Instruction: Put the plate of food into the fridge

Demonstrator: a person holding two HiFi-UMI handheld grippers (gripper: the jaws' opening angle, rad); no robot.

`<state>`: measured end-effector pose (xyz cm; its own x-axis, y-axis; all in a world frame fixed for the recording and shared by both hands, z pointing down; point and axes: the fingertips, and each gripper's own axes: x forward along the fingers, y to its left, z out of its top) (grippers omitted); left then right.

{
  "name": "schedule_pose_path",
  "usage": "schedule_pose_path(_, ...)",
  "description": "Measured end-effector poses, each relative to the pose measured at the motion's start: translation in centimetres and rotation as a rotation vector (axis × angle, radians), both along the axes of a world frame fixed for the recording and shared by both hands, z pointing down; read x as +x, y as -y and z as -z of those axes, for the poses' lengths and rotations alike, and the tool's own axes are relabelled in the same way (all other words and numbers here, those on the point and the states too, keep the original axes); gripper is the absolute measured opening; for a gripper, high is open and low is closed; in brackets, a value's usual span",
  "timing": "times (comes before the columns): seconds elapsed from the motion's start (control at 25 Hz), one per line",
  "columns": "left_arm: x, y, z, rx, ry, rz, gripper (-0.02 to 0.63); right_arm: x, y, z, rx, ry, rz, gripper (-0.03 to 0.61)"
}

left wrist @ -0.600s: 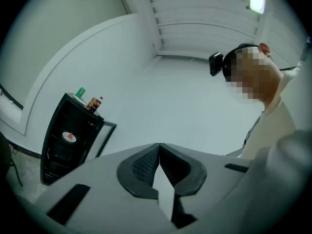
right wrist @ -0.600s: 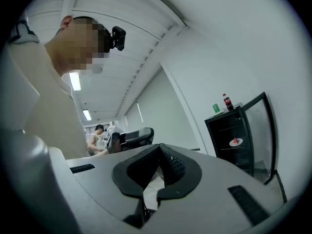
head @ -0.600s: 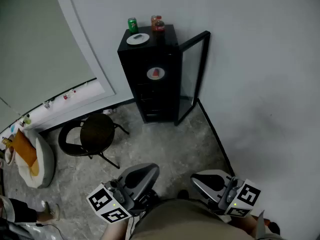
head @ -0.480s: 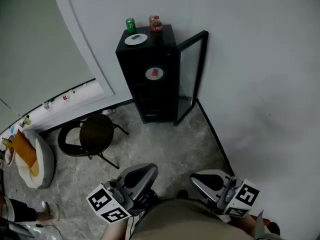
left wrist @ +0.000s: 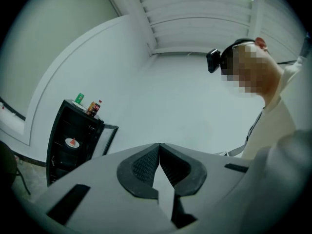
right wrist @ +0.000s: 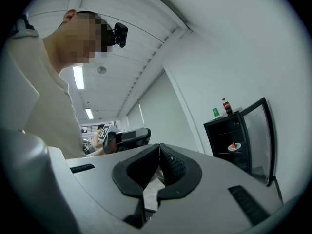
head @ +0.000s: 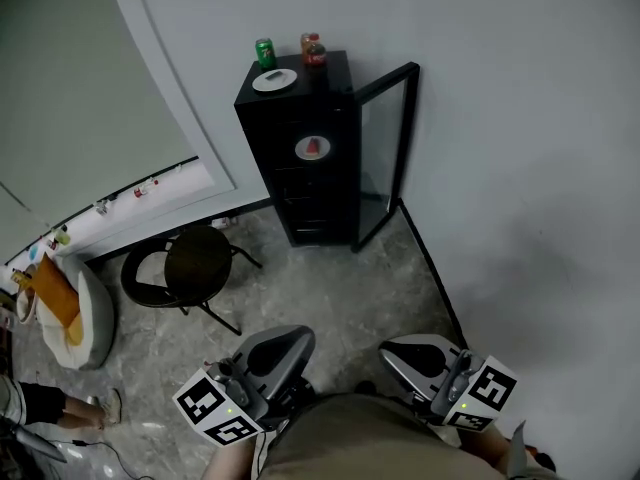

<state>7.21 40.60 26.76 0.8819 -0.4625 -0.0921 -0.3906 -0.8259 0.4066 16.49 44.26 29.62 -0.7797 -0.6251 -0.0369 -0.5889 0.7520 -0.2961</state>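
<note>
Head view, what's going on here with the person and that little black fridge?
A person stands well back from the black fridge, whose glass door is open. The left tool and right tool are both shut and empty, held close to the body. A plate with a red wedge sits on a shelf inside. A second plate rests on top, beside a green can and bottles. Nothing is being handled.

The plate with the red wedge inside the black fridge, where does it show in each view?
Head view: the plate with the red wedge is upper centre, on a shelf in the fridge.
Left gripper view: far left, below mid-height.
Right gripper view: right side, below mid-height.
Shared landmark: the green can on the fridge top.
</note>
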Motion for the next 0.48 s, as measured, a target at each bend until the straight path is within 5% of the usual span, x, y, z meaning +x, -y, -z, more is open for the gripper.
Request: schedule_pose_path(0.48,0.9,-0.8,-0.8,0.001,0.079,0.094,0.011,1.1,0.2,-1.6,-0.059,-0.002,0.057,0.02)
